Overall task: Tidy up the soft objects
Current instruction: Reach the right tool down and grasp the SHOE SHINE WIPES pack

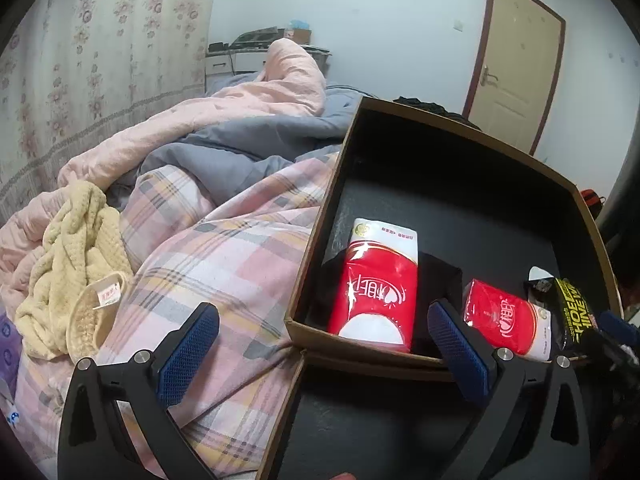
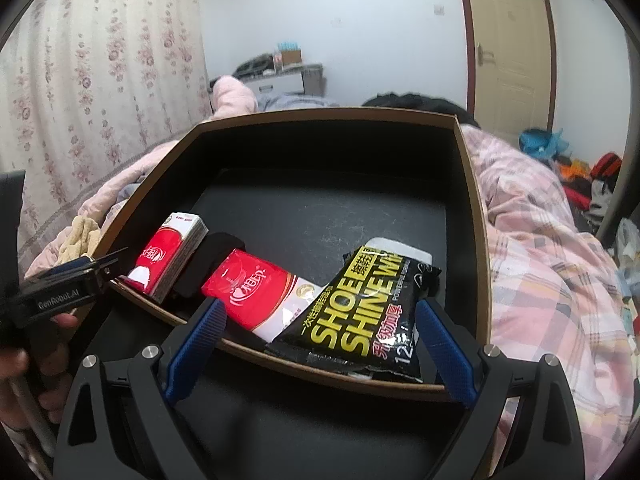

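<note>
- On the bed, the box [image 2: 476, 208] holds two tissue packs [image 2: 256, 292] and a wipes pack [image 2: 360, 316], kept together.
- Both claws, left claw [image 1: 324, 344] and right claw [image 2: 320, 344], are spread, holding nothing.
- A towel [image 1: 68, 256] lies outside, probably next.

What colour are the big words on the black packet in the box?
Yellow letters on the black packet, clearest in the right wrist view.

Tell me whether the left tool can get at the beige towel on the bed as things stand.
Probably yes. The left tool is open and holds nothing, and the beige towel lies in the open on the plaid quilt, off to its left, outside the cardboard box. Nothing stands between them.
</note>
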Motion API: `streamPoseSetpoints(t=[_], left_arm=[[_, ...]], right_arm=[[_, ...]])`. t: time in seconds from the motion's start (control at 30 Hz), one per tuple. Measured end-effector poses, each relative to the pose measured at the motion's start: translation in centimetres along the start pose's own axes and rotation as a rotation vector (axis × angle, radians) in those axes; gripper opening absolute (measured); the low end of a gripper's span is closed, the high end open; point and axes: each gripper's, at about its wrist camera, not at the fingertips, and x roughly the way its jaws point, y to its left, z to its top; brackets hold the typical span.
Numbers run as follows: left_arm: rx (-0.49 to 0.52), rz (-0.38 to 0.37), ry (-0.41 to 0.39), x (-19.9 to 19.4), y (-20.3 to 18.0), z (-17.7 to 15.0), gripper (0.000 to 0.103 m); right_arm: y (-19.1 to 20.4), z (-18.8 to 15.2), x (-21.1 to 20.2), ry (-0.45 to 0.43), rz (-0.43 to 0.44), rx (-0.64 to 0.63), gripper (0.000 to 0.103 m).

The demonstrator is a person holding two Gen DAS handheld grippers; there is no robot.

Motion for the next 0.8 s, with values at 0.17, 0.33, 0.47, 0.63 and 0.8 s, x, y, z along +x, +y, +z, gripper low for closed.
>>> streamPoseSetpoints(t=[0.17, 0.33, 0.47, 0.63, 0.8], left_arm=[[-0.018, -0.011, 0.017, 0.0, 0.2, 0.0, 0.103], [-0.023, -0.015, 0.019, 0.1, 0.3, 0.0, 0.103], [-0.023, -0.015, 0.019, 0.1, 0.3, 0.1, 0.103], [-0.037, -0.030, 0.031, 0.2, 0.5, 0.2, 0.103], [-0.038, -0.030, 0.031, 0.1, 0.4, 0.2, 0.103]], right_arm=[[-0.9, 2.4, 1.2, 0.201, -0.027, 0.063, 0.095], [0.1, 4.6, 3.5, 0.358, -0.068, -0.025, 0.095], [-0.2, 5.2, 5.4, 0.429, -0.120, -0.030, 0.082], [-0.7, 5.3, 6.7, 0.498, -0.159, -0.042, 0.062], [0.7, 4.5, 7.7, 0.517, -0.176, -0.095, 0.062]])
